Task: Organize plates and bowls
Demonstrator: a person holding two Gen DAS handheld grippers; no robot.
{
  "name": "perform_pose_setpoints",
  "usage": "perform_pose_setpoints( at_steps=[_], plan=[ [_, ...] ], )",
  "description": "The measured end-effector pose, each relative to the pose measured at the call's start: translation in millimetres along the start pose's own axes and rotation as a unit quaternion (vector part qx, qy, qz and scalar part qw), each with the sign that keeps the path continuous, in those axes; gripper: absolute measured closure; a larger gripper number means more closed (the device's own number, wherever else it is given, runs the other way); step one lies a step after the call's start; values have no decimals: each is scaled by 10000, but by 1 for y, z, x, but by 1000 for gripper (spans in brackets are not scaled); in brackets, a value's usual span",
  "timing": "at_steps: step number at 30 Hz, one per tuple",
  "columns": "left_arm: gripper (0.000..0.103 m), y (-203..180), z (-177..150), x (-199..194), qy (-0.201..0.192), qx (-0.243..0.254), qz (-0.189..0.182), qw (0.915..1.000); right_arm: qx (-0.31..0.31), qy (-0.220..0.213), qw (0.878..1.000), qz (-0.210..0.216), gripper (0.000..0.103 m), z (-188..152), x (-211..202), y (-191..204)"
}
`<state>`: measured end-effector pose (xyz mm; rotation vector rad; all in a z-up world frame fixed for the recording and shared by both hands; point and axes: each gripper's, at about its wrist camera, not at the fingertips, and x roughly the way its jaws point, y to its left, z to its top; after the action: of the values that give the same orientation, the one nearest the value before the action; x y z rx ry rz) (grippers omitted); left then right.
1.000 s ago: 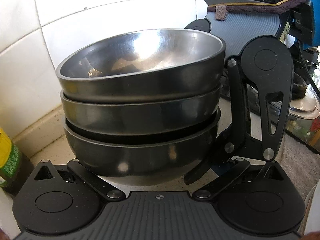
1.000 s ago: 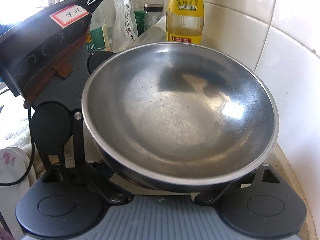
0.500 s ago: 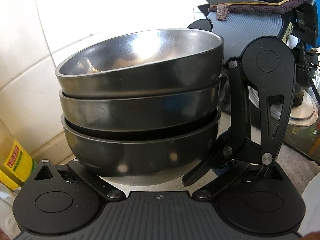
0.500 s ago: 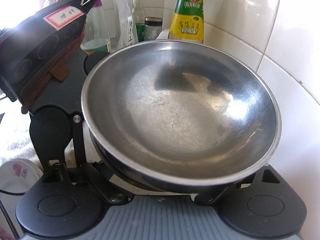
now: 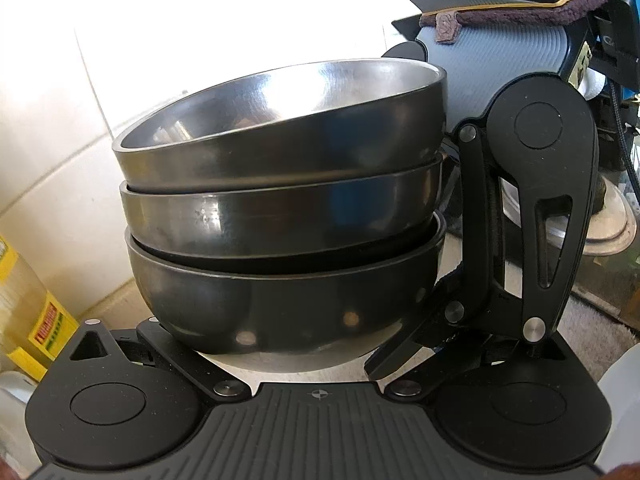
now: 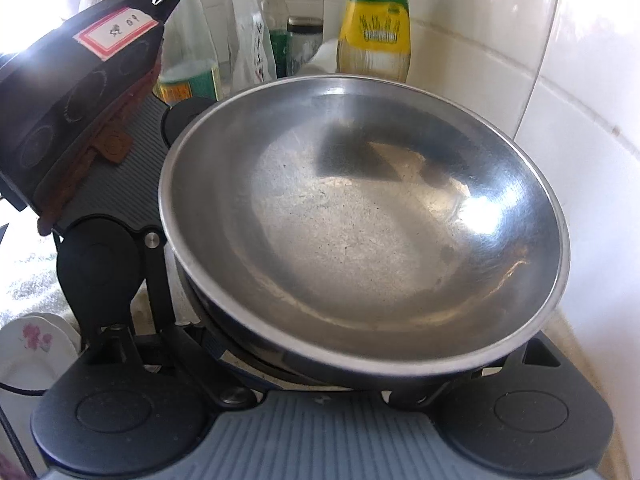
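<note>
A stack of three steel bowls (image 5: 280, 216) fills the left wrist view; the top bowl (image 6: 360, 220) fills the right wrist view from above. Both grippers hold the stack from opposite sides. My left gripper (image 5: 288, 264) has its jaws spread around the stack, with one black finger (image 5: 532, 216) against the right side; the other finger is hidden behind the bowls. My right gripper (image 6: 320, 280) also has its jaws around the stack, with its left finger (image 6: 108, 264) beside the rim and the right one hidden. The stack is tilted and held above the counter.
White wall tiles (image 6: 580, 120) stand close behind the bowls. Oil and sauce bottles (image 6: 376, 28) crowd the back corner. A yellow-labelled bottle (image 5: 36, 312) is at lower left. A flowered white plate (image 6: 32, 344) lies lower left. A steel lid (image 5: 608, 220) sits at right.
Both grippers have lifted the bowl stack upward; the bottles and counter have dropped lower in view, and the stack tilts a little more.
</note>
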<state>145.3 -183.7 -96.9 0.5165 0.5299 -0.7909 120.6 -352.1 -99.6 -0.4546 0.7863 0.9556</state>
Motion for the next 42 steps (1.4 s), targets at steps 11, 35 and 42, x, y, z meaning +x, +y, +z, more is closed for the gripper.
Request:
perform_pose_setpoints(
  at_steps=[11, 35, 42],
  plan=[
    [2, -14, -36, 27, 343, -389, -484, 9975, 30, 238, 9989, 401, 12, -13, 29, -17],
    [0, 20, -70, -9, 325, -554, -825, 9945, -302, -99, 9983, 495, 10, -20, 2, -23],
    [0, 22, -70, -50, -26, -925, -414, 9948, -1209, 42, 9912, 535, 11, -12, 5, 10]
  ],
)
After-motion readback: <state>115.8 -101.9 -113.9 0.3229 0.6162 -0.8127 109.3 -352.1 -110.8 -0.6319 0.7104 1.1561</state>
